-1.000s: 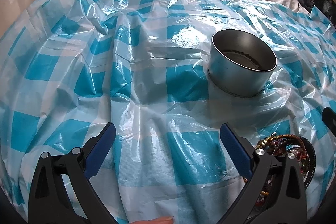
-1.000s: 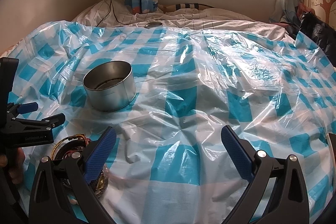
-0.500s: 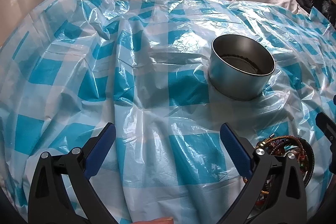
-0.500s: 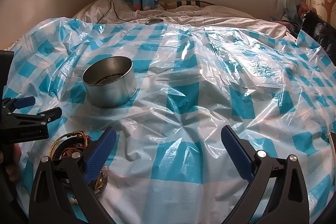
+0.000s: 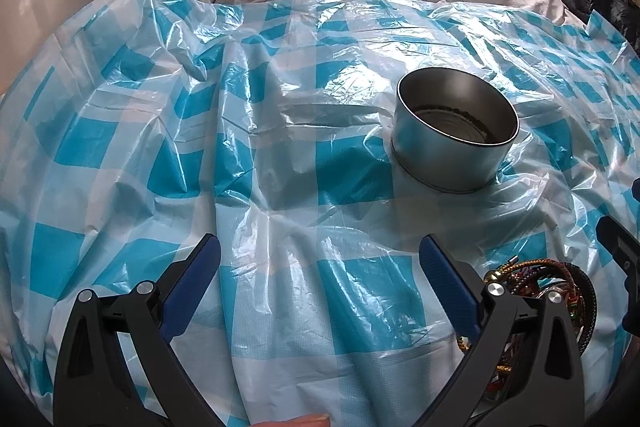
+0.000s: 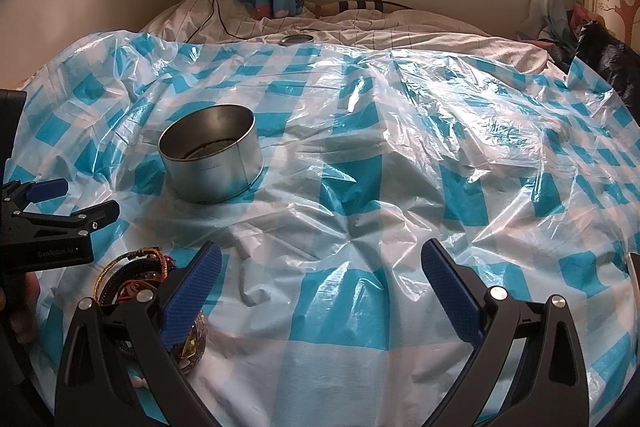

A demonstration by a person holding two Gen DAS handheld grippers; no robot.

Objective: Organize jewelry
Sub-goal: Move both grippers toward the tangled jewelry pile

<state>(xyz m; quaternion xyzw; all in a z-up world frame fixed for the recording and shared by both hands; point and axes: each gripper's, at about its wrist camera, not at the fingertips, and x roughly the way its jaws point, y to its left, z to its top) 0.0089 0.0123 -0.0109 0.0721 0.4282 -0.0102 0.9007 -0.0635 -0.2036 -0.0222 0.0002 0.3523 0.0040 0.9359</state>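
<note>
Pre-grasp stage: left gripper (image 5: 320,279) & right gripper (image 6: 322,283), fingers apart, empty. Tangled multicolour bracelet pile (image 6: 132,279) lies near round grey metal tin (image 6: 212,155). Next: grasp one bracelet, w/o snagging others.

the bracelet pile (image 5: 556,291) is half hidden behind a gripper finger, and the tin's (image 6: 212,155) contents are too dim to make out
</note>
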